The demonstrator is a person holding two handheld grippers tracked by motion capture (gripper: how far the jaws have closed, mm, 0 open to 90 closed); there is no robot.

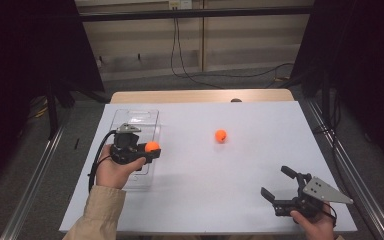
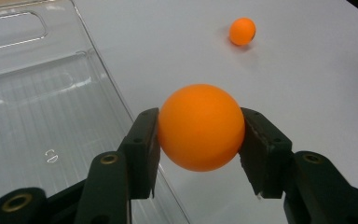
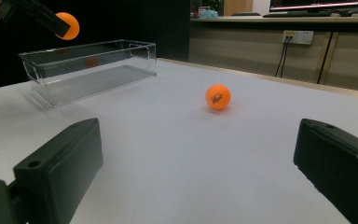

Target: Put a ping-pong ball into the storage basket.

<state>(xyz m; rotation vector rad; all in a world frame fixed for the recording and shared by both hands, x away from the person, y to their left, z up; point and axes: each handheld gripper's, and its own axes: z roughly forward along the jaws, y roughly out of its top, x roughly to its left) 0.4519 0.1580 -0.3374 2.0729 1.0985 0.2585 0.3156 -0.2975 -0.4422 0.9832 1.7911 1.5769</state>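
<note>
Lower right of the high view: right gripper (image 1: 279, 184), jaws wide apart and empty, gripped from below by a hand at the frame's bottom edge. Left of centre: left gripper (image 1: 150, 151), clamped on an orange ball (image 1: 152, 146), raised over the right edge of a clear tray (image 1: 135, 116). Centre: second orange ball (image 1: 220, 135), loose on the white table (image 1: 260, 145).

Print on the loose ball (image 3: 218, 96) is unreadable.

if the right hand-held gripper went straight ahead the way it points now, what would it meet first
Probably the loose orange ball on the table: it lies ahead between the open jaws of the right hand-held gripper, a little left of centre, so it might just pass by.
</note>
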